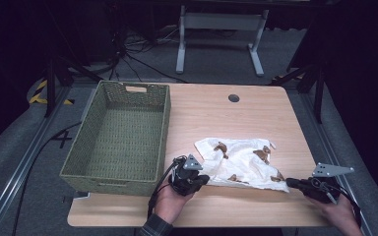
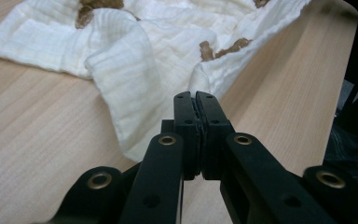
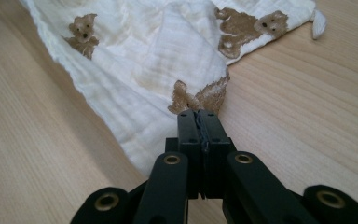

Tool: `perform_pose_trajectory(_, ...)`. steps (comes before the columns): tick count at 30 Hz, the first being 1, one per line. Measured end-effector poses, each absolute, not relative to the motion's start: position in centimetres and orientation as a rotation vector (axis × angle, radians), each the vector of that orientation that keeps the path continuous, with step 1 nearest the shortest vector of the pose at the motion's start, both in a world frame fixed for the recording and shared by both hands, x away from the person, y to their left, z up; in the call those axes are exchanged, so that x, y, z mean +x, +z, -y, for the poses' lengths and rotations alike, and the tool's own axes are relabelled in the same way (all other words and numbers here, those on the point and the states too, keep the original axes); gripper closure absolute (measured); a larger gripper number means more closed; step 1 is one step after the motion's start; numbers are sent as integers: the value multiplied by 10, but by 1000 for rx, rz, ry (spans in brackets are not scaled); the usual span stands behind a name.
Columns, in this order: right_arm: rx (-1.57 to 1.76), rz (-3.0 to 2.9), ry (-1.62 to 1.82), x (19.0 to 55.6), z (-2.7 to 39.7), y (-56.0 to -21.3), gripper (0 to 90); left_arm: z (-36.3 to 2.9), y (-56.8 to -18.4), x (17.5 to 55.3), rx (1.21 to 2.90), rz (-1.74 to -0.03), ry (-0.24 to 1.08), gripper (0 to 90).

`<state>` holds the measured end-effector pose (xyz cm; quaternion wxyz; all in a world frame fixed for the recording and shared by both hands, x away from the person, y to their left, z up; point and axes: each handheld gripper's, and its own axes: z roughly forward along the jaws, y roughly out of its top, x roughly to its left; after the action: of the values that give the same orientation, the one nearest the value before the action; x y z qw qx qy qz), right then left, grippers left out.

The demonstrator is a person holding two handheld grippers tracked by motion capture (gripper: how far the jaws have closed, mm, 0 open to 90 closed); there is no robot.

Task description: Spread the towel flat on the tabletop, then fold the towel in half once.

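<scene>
Both tools are pinching the cream bear-print cloth [image 1: 241, 162] lying rumpled on the wooden counter [image 1: 216, 115]: the left tool [image 1: 203, 179] grips its near corner, the right tool [image 1: 289, 183] its other near corner. A woven basket [image 1: 118, 137] sits beyond the left tool.

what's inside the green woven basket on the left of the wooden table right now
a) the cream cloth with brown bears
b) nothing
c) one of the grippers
b: the high view shows the bare woven floor of the green woven basket, while the cream cloth with brown bears lies on the wooden table beside it, each near corner pinched by the left gripper and right gripper.
</scene>
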<state>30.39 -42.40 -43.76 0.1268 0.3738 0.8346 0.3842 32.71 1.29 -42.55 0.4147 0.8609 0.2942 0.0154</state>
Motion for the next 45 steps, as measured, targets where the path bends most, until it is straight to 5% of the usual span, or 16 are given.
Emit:
perform_pose_trajectory(8, 1067, -2476, 1130, 289, 423, -442, 885, -18, -431, 309, 2203, -736, 47, 871)
perform_pose_trajectory(15, 1027, -2481, 1189, 293, 417, -437, 760, -13, -426, 315, 2168, -728, 62, 719)
perform_pose_trajectory(25, 1020, -2464, 1188, 321, 406, -432, 895, 4, -424, 346, 2191, -729, 74, 893)
perform_pose_trajectory(45, 1042, -2464, 1115, 393, 382, -435, 898, 20, -436, 415, 2248, -886, 169, 897)
